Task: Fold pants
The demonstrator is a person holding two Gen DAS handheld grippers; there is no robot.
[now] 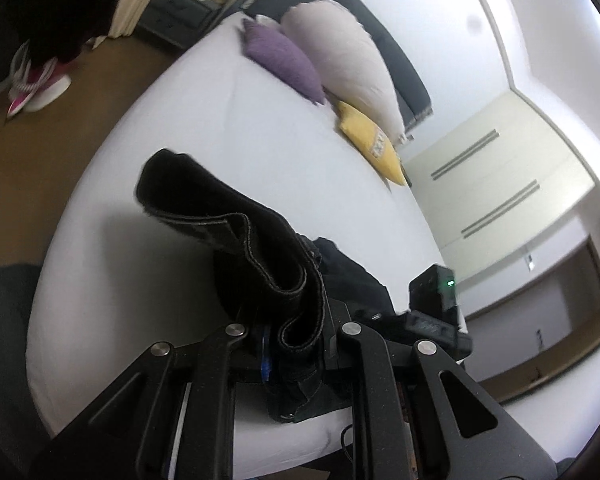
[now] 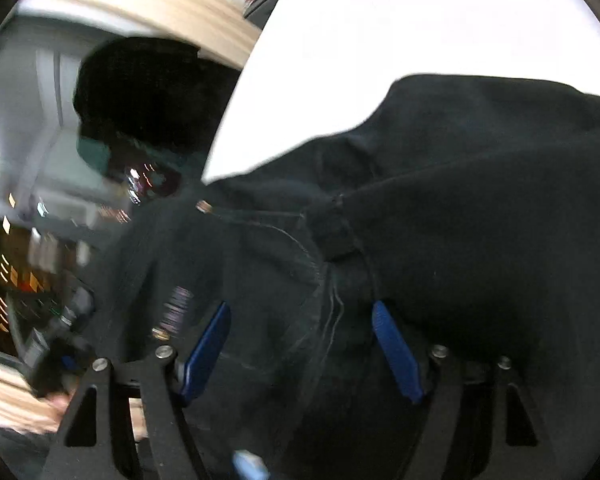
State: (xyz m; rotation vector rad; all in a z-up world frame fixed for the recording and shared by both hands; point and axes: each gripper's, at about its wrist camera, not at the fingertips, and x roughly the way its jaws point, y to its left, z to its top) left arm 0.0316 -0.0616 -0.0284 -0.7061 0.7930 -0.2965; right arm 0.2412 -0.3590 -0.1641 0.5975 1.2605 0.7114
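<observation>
The black pants (image 1: 236, 240) have a stitched, folded edge that rises off the white bed (image 1: 172, 128). My left gripper (image 1: 296, 332) is shut on that bunched cloth and holds it above the sheet. The rest of the pants trails down to the right, toward the right gripper's black body (image 1: 436, 300). In the right wrist view the pants (image 2: 480, 200) spread dark over the bed (image 2: 380, 32), showing a seam and a belt loop. My right gripper (image 2: 300, 308) stands open just over this cloth. Its blue pads (image 2: 208, 352) are wide apart and the fabric lies between them unpinched.
A purple pillow (image 1: 284, 60), a large white pillow (image 1: 348, 60) and a yellow pillow (image 1: 376, 148) lie along the dark headboard. A grey nightstand (image 1: 176, 12) and pink shoes (image 1: 36, 88) are on the brown floor beside the bed. A cream wardrobe (image 1: 500, 184) stands at right.
</observation>
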